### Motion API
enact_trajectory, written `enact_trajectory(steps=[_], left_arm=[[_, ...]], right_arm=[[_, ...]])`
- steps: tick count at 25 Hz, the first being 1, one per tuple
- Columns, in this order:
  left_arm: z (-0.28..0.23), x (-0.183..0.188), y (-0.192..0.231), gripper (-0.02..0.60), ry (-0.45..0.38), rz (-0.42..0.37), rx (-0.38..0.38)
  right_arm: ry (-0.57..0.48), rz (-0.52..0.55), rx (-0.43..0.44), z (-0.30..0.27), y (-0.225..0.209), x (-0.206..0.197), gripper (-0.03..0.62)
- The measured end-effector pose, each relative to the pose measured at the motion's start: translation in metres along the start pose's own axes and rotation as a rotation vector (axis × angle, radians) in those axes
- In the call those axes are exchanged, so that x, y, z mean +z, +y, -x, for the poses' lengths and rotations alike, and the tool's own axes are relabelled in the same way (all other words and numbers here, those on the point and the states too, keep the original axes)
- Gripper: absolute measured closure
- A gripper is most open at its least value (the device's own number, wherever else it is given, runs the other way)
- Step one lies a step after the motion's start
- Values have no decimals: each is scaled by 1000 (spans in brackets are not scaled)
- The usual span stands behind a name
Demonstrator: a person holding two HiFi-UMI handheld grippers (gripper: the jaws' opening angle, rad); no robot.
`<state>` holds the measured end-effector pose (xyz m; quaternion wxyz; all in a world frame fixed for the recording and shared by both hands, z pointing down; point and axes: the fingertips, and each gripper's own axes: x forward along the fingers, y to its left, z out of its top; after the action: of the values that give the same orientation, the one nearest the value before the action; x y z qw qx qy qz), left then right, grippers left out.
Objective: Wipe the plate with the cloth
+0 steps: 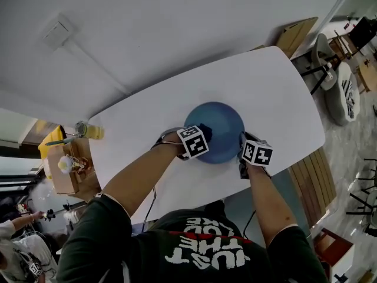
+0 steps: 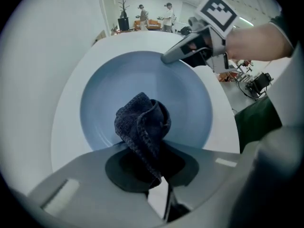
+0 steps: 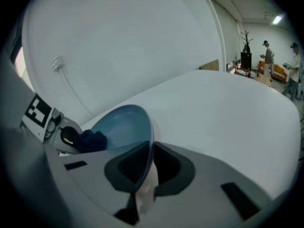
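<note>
**A:** Head view shows your plate (image 1: 228,121) on the worktop (image 1: 277,81). What grips it?

**B:** Your right tongs (image 3: 148,167) are closed on its near rim.

**A:** And the cloth?

**B:** Your left tongs (image 2: 153,171) pinch the dark cloth (image 2: 141,123). It bunches just beyond their tips, over the plate's blue inside.

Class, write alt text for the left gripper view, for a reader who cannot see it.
The left gripper pinches a bunched dark blue cloth over a blue plate on a white table. The right gripper grips the plate's far rim.
</note>
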<state>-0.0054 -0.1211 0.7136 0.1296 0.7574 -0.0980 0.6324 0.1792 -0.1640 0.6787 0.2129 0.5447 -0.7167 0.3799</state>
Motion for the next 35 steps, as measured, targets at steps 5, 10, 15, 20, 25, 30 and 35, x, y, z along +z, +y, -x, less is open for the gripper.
enact_trajectory(steps=[5,10,15,20,25,30,35], left_arm=[[-1,17,41,532,-5,55,82],[-2,43,71,532,-31,44,169],[-9,93,66,532,-113,-3,213],[-16,128,-2,532,-143,-218,150],[-18,113,-80,532,-145,-363,0],[-18,59,-115,532,-57,-401,-105],[-10,9,-72,532,6,-277,-67]], right_arm=[[9,61,12,1,4,-3,566],[18,58,15,4,8,-7,565],[25,-1,11,3,6,-9,565],[12,-44,2,2,-2,-4,568],[5,-69,1,2,-6,-1,568],[-5,-68,0,4,-8,-2,568],[-3,-39,-11,6,-10,-2,568]])
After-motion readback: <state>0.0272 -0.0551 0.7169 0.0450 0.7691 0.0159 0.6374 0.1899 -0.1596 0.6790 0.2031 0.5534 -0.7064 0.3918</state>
